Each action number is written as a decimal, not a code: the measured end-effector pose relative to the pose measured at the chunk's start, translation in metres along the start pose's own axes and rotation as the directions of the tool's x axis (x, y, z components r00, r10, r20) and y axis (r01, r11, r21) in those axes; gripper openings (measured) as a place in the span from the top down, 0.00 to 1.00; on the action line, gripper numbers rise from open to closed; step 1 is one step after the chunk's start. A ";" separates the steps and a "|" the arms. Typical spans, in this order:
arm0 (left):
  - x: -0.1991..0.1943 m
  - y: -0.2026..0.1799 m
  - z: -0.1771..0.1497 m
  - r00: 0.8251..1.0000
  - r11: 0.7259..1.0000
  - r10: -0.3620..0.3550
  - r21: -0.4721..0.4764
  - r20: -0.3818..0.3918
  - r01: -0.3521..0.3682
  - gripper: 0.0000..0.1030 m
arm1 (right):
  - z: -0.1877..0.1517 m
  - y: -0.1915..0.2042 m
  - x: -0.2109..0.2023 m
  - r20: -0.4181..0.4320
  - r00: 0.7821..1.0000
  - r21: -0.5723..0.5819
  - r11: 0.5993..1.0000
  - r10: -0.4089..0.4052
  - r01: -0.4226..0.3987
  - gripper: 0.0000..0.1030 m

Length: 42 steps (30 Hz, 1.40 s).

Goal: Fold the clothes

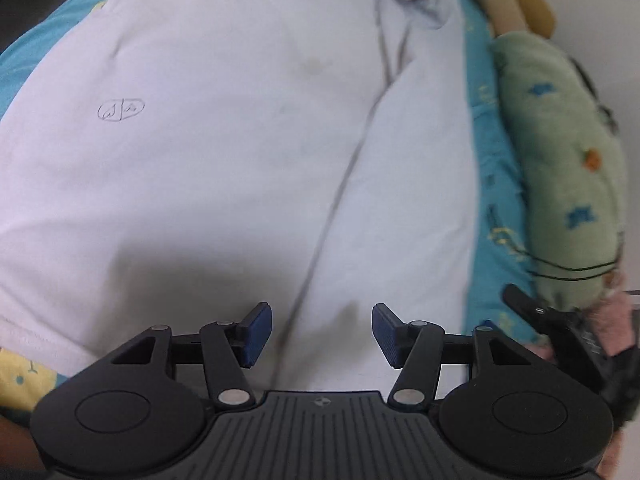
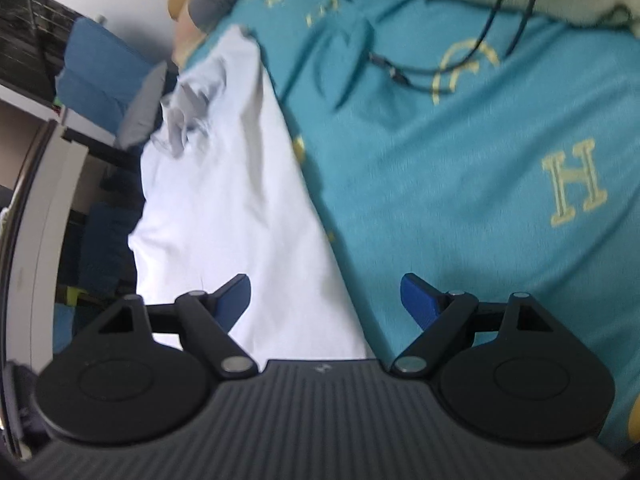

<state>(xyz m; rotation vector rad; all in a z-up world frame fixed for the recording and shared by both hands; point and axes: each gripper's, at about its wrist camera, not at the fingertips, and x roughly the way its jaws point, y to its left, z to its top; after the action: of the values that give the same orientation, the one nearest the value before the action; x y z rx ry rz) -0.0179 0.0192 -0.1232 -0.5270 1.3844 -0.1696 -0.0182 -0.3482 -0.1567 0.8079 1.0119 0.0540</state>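
Note:
A white garment [image 1: 224,152] lies spread on a teal bedsheet [image 1: 484,168], with a fold line running down its right part and a small drawn logo at the left. My left gripper [image 1: 322,334] is open and empty, just above the garment's near part. In the right wrist view the same white garment [image 2: 224,208] lies at the left, its far end bunched. My right gripper [image 2: 326,300] is open and empty, over the garment's right edge where it meets the teal sheet [image 2: 460,184]. The other gripper's black tip [image 1: 560,328] shows at the right edge of the left wrist view.
A green patterned pillow [image 1: 560,168] lies along the right of the bed. A thin black cable [image 2: 440,68] runs across the sheet. White furniture [image 2: 44,216] and a blue cushion [image 2: 100,76] stand beyond the bed's left edge.

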 end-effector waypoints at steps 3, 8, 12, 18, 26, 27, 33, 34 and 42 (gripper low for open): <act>0.008 0.001 -0.004 1.000 1.000 -0.010 0.007 -0.023 0.011 0.49 | -0.006 0.002 0.014 -0.082 0.997 -0.005 1.000 0.009 -0.009 0.30; 0.008 -0.001 -0.022 1.000 0.999 -0.011 0.051 -0.021 0.012 0.96 | -0.029 0.023 0.025 -0.191 0.980 -0.114 0.993 -0.060 0.039 0.60; 0.001 -0.010 -0.038 0.999 0.992 0.023 0.122 0.025 -0.026 0.97 | -0.053 0.046 0.021 -0.218 0.964 -0.265 0.960 -0.152 0.091 0.63; -0.030 -0.031 -0.046 0.991 0.973 0.012 0.228 0.132 -0.042 0.46 | -0.045 0.071 -0.016 -0.072 0.988 -0.344 0.933 -0.134 0.102 0.61; -0.083 -0.081 0.002 0.919 0.938 0.007 0.315 0.393 -0.142 0.11 | 0.007 0.105 -0.049 0.176 0.984 -0.417 0.906 0.002 0.073 0.60; -0.085 -0.087 0.009 0.915 0.932 0.004 0.330 0.403 -0.149 0.06 | 0.017 0.116 -0.045 0.190 0.982 -0.439 0.895 0.011 0.075 0.60; -0.072 -0.078 0.036 0.908 0.944 -0.013 0.305 0.419 -0.127 0.05 | 0.071 0.195 0.013 0.109 0.993 -0.618 0.785 0.043 0.034 0.58; -0.076 -0.066 0.036 0.895 0.945 -0.002 0.294 0.445 -0.144 0.05 | 0.074 0.212 0.033 0.050 0.998 -0.652 0.758 0.041 0.001 0.58; -0.081 -0.002 0.065 0.833 0.969 0.117 0.120 0.540 -0.214 0.05 | 0.079 0.358 0.203 -0.122 0.992 -0.833 0.546 -0.024 -0.089 0.26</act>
<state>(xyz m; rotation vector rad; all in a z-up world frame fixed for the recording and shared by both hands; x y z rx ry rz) 0.0293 0.0673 -0.0446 -0.2696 0.8524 0.0020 0.2681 -0.0573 -0.0604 -0.0891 0.9306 0.5976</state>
